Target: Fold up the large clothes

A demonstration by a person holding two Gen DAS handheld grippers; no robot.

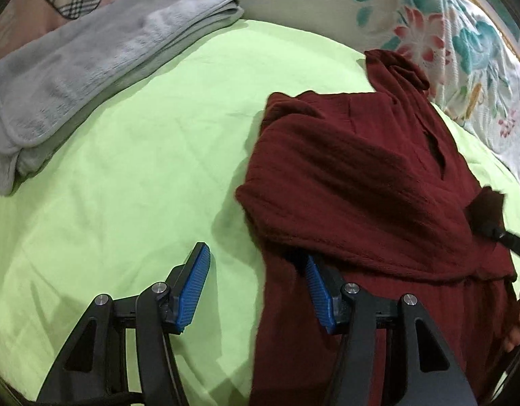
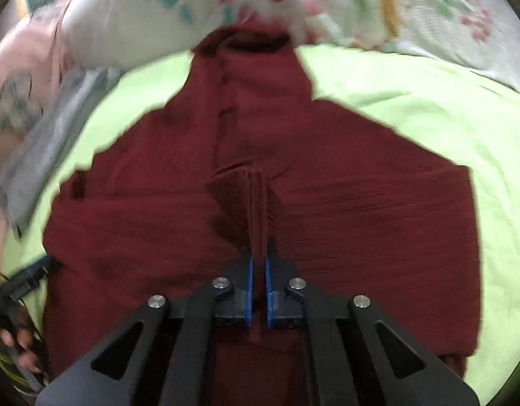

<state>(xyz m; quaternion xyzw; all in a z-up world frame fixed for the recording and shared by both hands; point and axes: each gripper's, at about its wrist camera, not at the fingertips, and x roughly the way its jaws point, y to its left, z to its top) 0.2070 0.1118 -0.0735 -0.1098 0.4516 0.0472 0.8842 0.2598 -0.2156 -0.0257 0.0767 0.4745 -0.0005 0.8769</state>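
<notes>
Right gripper [image 2: 258,291] pinches maroon garment [image 2: 327,203]; left gripper [image 1: 256,291] beside.

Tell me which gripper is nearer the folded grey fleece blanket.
Left. The left gripper is open at the dark red garment's edge, on the side facing the folded grey fleece blanket. The right gripper, shut on the garment's middle, sits farther away.

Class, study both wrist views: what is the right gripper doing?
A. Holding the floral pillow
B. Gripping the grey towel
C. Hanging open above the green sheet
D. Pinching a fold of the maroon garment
D: the right gripper has its jaws shut on a ridge of the maroon garment.
</notes>
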